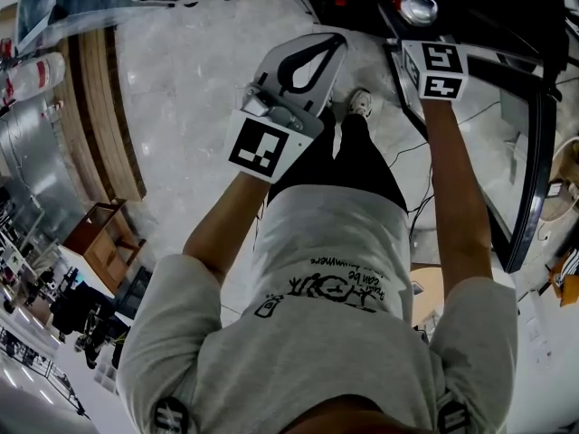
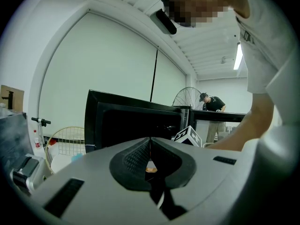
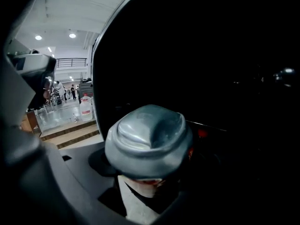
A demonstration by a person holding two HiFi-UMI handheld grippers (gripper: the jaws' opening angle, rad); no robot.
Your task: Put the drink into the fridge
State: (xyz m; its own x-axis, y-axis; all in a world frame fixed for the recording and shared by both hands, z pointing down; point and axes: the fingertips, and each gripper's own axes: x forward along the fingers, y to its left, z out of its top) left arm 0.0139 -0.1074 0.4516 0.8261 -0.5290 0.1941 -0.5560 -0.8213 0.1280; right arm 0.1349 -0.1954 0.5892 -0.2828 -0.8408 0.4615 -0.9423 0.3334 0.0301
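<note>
The left gripper (image 2: 150, 143) is clenched, its two ridged black pads meeting tip to tip with nothing between them. The drink (image 3: 149, 142) is a small container with a dull silver, slightly dented domed top and a white body marked with red below the rim; it stands upright between the jaws of the right gripper (image 3: 140, 187). That gripper's jaws are spread wide and grasp the drink by its body below the top, and just ahead of them and to their right lies the dark inside of the fridge (image 3: 220, 69).
</note>
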